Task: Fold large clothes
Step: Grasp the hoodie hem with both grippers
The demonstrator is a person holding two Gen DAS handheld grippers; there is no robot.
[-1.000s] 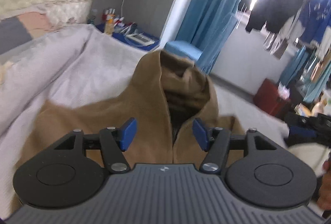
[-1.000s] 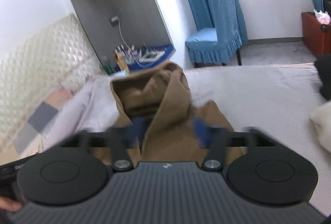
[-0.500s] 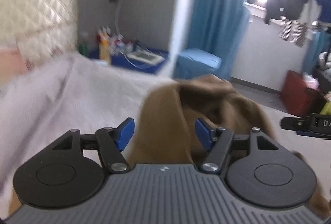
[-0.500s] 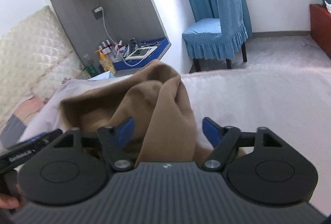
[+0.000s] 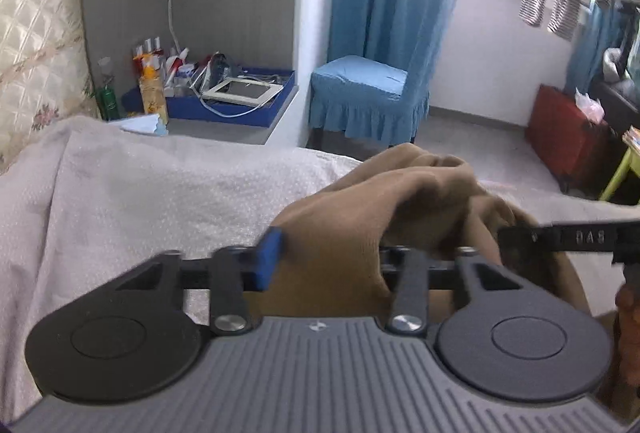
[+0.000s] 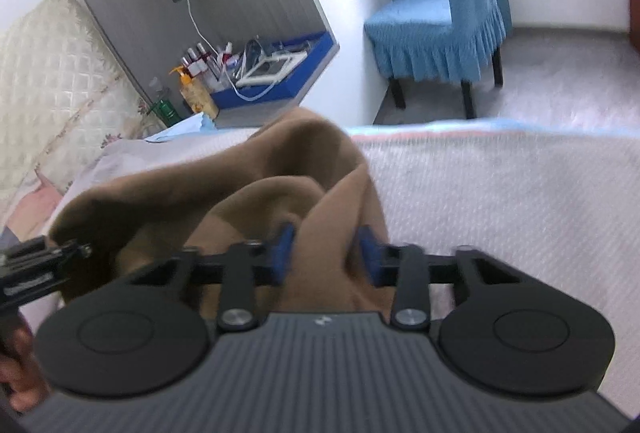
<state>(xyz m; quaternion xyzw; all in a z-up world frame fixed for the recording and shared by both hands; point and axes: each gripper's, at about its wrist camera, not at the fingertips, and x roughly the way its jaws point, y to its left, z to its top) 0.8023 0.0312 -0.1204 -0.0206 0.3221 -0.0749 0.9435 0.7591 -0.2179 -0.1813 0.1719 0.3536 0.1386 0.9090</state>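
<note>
- The brown garment [image 5: 384, 217] lies bunched on the bed [image 5: 160, 193], near the far edge that faces the blue chair [image 5: 360, 89].
- Left hand-held gripper [image 5: 332, 265]: jaws closing, narrow, with a thick roll of brown cloth between them; the far blue pad is hidden by the fabric, so a firm pinch cannot be confirmed.
- Right hand-held gripper [image 6: 324, 253]: jaws closing too, a ridge of the same cloth standing between the two blue pads [image 6: 285, 249].
- To do this grab well, I would let both pairs of jaws bite one clean layer edge rather than a wad, then lift evenly so the fabric hangs flat.
- Grabbing several layers at once would likely carry the crumple into the fold.
- The garment looks like soft, thick, matte knit that slumps into rounded folds.
- The bed cover is pale, finely dimpled and slightly rumpled.
</note>
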